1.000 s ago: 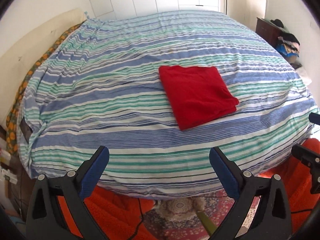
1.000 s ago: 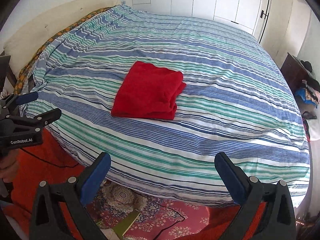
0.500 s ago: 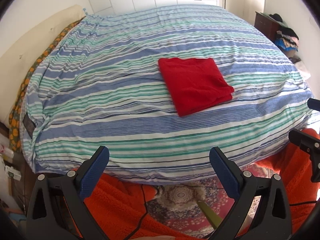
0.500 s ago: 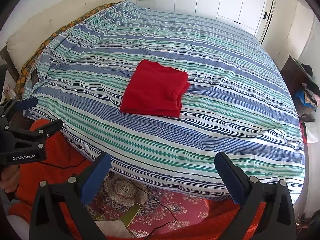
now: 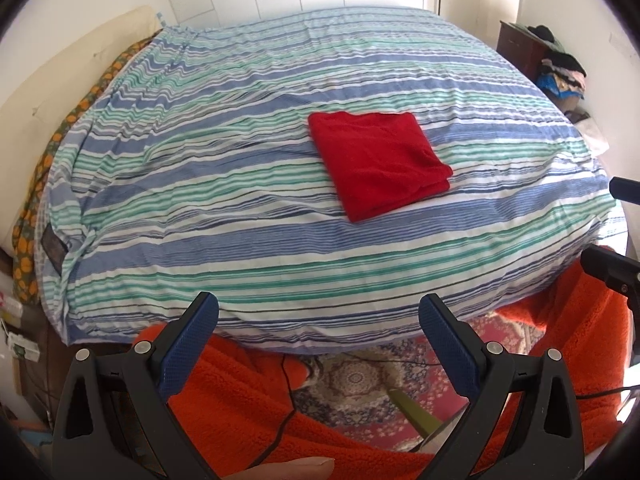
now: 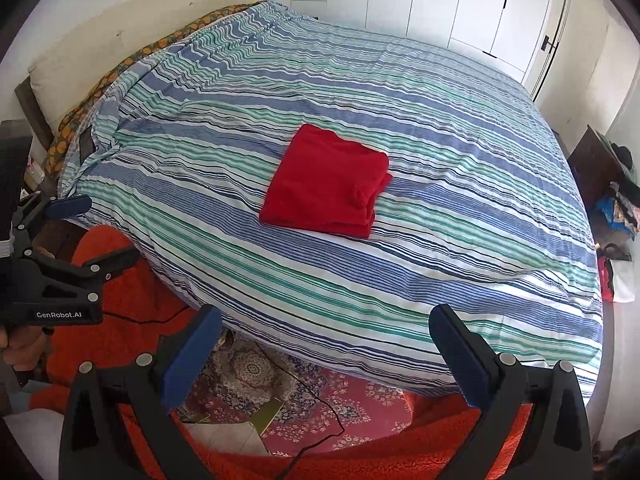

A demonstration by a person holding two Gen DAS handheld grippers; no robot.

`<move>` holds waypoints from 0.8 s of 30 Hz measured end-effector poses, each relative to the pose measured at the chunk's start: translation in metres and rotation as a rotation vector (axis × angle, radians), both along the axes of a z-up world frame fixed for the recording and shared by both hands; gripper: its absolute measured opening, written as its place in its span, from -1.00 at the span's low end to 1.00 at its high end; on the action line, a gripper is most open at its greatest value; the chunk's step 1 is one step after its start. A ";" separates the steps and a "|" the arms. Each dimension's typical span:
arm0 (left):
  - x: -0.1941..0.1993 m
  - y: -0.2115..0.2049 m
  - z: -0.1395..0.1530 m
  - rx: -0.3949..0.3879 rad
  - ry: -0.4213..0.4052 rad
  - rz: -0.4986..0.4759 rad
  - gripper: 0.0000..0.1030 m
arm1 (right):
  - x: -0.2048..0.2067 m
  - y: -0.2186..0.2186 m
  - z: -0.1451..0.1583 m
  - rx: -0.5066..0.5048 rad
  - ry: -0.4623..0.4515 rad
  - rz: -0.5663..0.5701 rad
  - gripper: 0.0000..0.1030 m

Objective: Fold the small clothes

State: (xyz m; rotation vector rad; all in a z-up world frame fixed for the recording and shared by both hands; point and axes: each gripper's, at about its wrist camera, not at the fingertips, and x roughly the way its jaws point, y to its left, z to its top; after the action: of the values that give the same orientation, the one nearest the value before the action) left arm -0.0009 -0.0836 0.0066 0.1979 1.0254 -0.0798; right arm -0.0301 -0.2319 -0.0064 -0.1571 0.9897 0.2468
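Red folded garment [image 5: 380,164] flat on striped bedspread [image 5: 240,200], both grippers' fingers [image 5: 188,352] spread wide, empty.

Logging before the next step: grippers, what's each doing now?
Left gripper: open, empty.
Right gripper: open, empty.
Red cloth lies folded on the bed.

A red cloth [image 5: 378,162] lies folded flat on the striped bed [image 5: 240,216]; the left gripper [image 5: 319,314] is wide open, near the bed's edge, above an orange blanket [image 5: 248,400].
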 end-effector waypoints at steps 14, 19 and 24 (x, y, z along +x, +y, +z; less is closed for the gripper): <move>0.004 0.003 -0.004 0.003 0.010 0.011 0.95 | 0.001 0.003 -0.009 -0.055 0.018 -0.001 0.99; 0.003 0.001 0.000 0.010 -0.005 0.005 0.95 | 0.003 0.003 -0.014 -0.057 0.026 -0.011 0.99; 0.004 0.003 -0.001 -0.003 -0.004 0.005 0.95 | 0.003 0.003 -0.015 -0.045 0.032 -0.010 0.99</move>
State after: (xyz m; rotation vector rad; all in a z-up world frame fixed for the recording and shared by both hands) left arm 0.0032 -0.0803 0.0058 0.1927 1.0219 -0.0760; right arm -0.0272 -0.2291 -0.0218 -0.1902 1.0281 0.2185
